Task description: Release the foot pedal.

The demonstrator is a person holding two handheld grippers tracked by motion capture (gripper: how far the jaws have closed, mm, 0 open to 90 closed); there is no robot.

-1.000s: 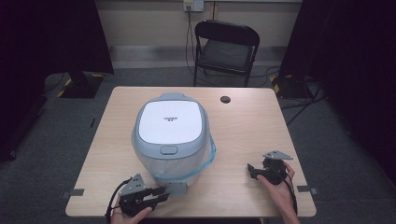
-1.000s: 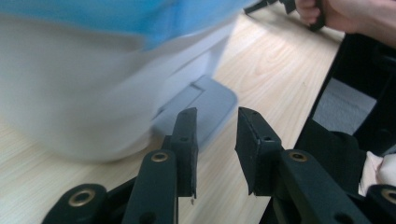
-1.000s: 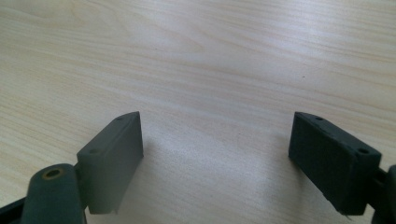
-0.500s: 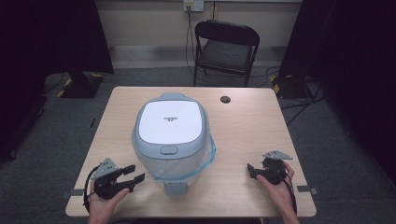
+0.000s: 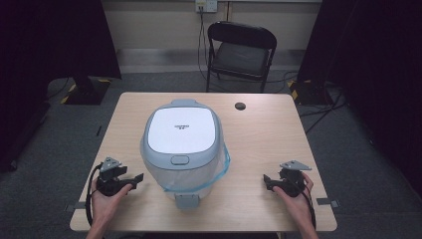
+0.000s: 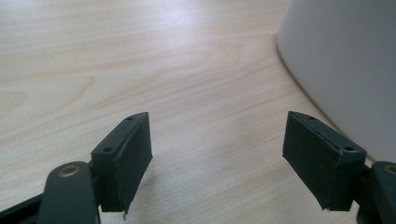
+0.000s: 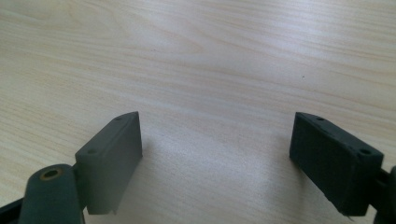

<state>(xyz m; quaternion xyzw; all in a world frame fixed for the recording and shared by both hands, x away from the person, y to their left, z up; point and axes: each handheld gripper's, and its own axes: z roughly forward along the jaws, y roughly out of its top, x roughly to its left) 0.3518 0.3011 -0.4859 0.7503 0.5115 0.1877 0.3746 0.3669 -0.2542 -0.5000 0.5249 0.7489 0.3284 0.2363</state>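
- The rice cooker [image 5: 183, 144] sat in the middle of the surface [image 5: 263, 134], lid down flat, its blue handle hanging round the near side.
- The left gripper [image 5: 130, 180] was out by the near left corner, clear of the cooker, jaws spread wide after just opening, with bare wood between them.
- In the left gripper view the cooker's pale wall [image 6: 345, 70] stood just beside the far pad, not touching it.
- The right gripper [image 5: 268, 180] rested at the near right, well apart from the cooker, jaws spread too, nothing between them.
- A small dark disc [image 5: 240, 106] lay toward the far edge, untouched; a folding chair [image 5: 241, 50] stood beyond it.
- My read: with both grippers empty and off the cooker, either a step had finished or none was in hand; any work on the lid or handle was left to do.
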